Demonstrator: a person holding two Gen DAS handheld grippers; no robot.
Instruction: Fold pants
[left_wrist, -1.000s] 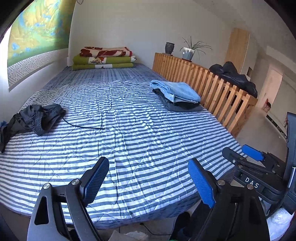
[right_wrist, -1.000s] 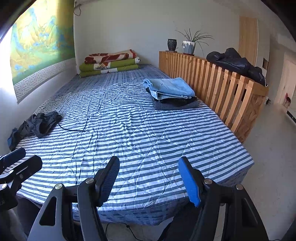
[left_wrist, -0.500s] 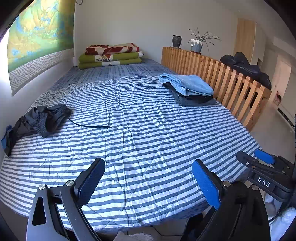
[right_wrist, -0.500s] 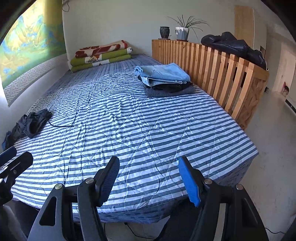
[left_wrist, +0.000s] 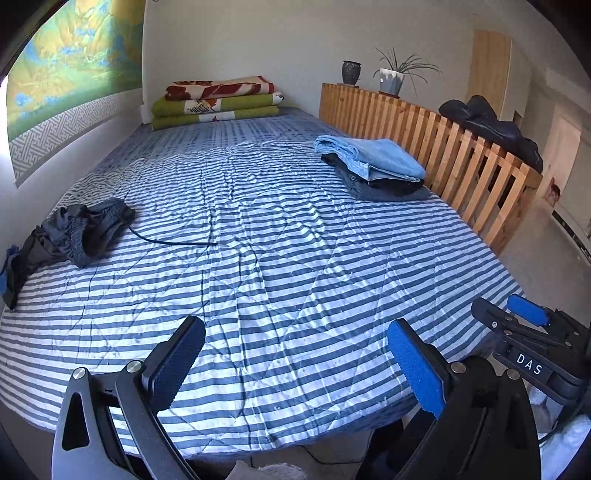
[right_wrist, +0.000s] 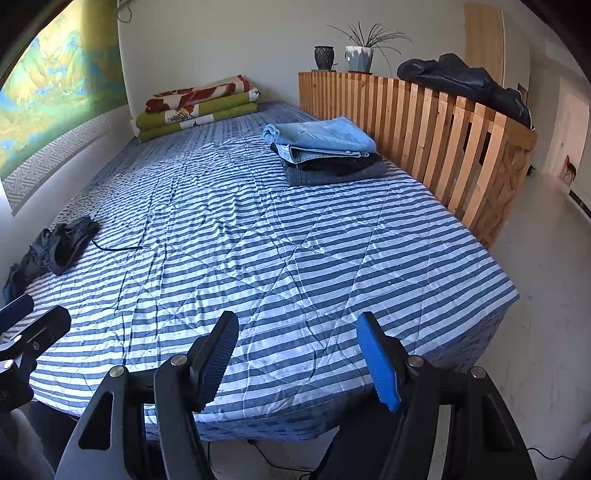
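Two grippers over the near edge of a striped bed.
Left gripper (left_wrist: 295, 363) has just been widening its jaws, nothing between them; right gripper (right_wrist: 297, 356) jaws apart, also empty. Beyond, on the bed (left_wrist: 295, 258), crumpled dark pants (left_wrist: 79, 230) lie at left near the wall; farther right, a folded stack (left_wrist: 373, 168) sits beside the wooden rail (left_wrist: 443, 147).

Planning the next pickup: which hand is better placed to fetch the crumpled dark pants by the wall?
Left, probably. The crumpled dark pants lie on the left tool's side, and its jaws have just been opening, empty.

Striped bed (left_wrist: 295, 277), folded pants stack (left_wrist: 373, 166), crumpled dark pants (left_wrist: 81, 229)
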